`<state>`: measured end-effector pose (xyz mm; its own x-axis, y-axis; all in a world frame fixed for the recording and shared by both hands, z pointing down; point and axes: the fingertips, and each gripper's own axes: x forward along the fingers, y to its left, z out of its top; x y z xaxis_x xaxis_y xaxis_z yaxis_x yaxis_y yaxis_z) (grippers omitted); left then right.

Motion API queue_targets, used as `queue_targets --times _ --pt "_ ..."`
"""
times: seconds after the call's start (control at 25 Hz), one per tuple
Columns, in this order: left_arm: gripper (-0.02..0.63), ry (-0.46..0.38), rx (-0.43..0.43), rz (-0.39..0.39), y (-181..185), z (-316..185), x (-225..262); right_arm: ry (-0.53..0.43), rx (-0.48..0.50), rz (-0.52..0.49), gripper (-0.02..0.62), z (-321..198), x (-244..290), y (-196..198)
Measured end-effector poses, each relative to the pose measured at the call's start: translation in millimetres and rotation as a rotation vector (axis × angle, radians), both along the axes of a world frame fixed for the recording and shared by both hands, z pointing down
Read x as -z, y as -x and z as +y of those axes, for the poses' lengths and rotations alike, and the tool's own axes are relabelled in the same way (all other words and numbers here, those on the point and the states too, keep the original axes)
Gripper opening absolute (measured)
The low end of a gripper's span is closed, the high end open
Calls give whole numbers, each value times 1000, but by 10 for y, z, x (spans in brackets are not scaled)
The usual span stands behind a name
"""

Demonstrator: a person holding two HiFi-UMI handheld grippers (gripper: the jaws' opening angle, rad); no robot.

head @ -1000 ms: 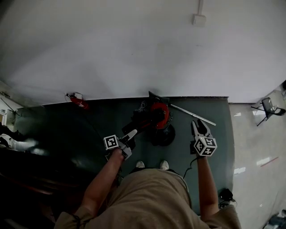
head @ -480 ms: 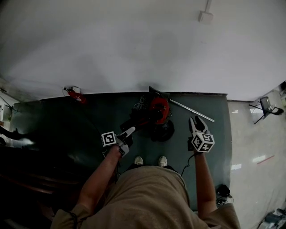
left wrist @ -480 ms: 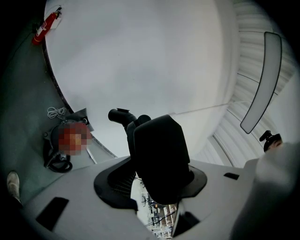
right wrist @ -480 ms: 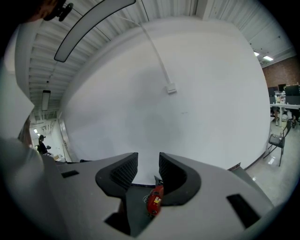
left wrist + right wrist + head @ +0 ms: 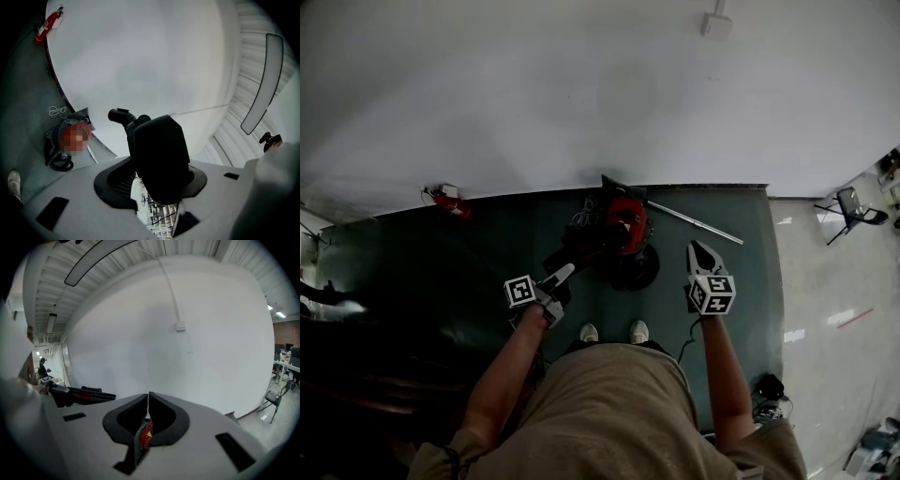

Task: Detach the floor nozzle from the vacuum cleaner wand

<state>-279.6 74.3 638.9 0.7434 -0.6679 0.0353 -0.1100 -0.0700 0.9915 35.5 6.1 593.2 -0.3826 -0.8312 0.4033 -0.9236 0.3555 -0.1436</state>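
Left hand-held gripper (image 5: pixel 562 274): we see it clamped on a black vacuum part (image 5: pixel 159 154) | right hand-held gripper (image 5: pixel 703 251): jaws just closed, empty | red vacuum cleaner (image 5: pixel 623 225) centre frame, metal wand (image 5: pixel 694 222) lying right of it.

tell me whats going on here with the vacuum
A person stands on a dark green mat facing a red canister vacuum. The left gripper is clamped on a black vacuum part, likely the floor nozzle. The right gripper fingers have just closed on nothing. The metal wand lies on the mat beside the vacuum.
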Motion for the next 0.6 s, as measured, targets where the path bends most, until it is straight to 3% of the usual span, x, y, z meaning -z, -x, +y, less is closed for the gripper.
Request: queue_targets --times 0.6 --pt "199 9 1 37 -160 115 38 -3 -15 -19 14 240 34 -105"
